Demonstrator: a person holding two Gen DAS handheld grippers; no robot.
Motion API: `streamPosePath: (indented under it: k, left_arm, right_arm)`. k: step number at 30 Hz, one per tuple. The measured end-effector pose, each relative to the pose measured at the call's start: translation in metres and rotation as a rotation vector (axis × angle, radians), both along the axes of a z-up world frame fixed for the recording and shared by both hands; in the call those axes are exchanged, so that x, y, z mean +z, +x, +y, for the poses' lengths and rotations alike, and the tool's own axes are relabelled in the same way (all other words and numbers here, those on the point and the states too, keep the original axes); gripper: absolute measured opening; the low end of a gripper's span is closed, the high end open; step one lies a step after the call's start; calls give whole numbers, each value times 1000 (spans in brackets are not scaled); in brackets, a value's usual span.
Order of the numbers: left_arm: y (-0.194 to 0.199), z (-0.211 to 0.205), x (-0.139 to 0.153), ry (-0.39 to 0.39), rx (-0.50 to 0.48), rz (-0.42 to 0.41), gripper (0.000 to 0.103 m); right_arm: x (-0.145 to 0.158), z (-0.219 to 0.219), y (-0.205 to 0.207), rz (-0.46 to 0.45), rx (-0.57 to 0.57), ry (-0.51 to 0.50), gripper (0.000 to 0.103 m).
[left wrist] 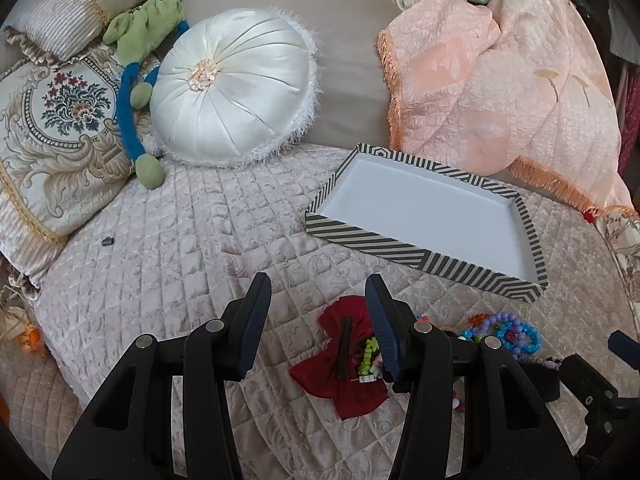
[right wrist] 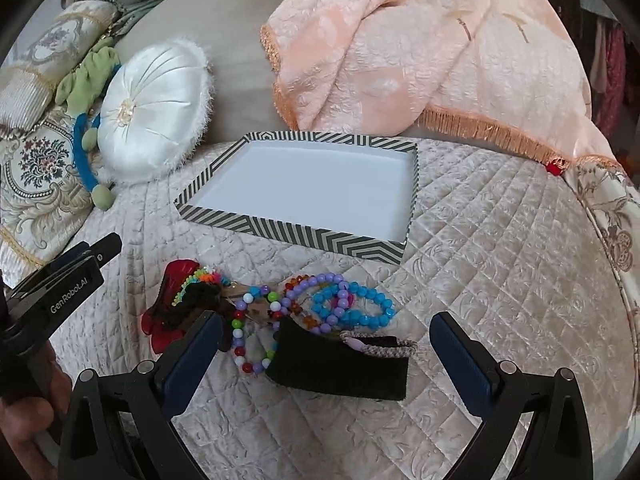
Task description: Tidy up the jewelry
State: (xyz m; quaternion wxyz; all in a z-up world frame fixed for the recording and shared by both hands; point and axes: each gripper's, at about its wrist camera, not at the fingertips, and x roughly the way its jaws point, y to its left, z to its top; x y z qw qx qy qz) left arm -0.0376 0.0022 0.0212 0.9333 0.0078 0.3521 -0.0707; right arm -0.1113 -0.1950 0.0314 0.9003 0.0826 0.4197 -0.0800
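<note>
Quilted cream velvet covers the bed (right wrist: 480, 264), stitched in a diamond grid with a leaf emboss. Nearest on it, seen from the right wrist, lies a black velvet pouch (right wrist: 340, 364) with a braided grey cord across its top edge. Touching its far-left side is a heap of jewelry: a multicolour bead bracelet (right wrist: 244, 332), a blue bead bracelet (right wrist: 368, 308) and a lilac one (right wrist: 316, 284), overlapping. Left of these sits a red hair bow (right wrist: 168, 312), with a neon bead strand across it.

Right tool (right wrist: 326, 354): jaws spread wide, holding nothing, blue-padded fingers (right wrist: 464, 356) either side of the pouch, not touching it. Left tool (left wrist: 318, 328): jaws also wide apart, empty, hanging over the red bow; the right pad overlaps the bow's right edge in that view, contact not resolvable. A hand shows at the left edge of the right-wrist view, gripping the left tool's body.

Beyond the jewelry, a shallow box (right wrist: 304, 236) with black-and-white striped walls and a bare white floor rests flat on the bed, apart from the heap.

Farther back: a round white satin cushion (right wrist: 152, 116) at left, a green and blue plush toy (left wrist: 136, 68) beside it, a floral brocade pillow (left wrist: 52, 120) at far left, and a peach fringed throw (right wrist: 400, 52) heaped at right against a beige headboard (left wrist: 344, 76).
</note>
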Motion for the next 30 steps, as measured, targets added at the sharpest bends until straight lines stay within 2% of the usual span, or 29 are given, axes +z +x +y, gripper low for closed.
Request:
streamPosePath:
  k: [10,30]
  left_arm:
    - [-10,-7,1,8,-27,-11,49]
    - [-12,-3,5,28,-4,-46,49]
  right_arm:
    - [6,-1,-4,-25,-11,-13,103]
    - [10,1,-7,-45,6,-63,103]
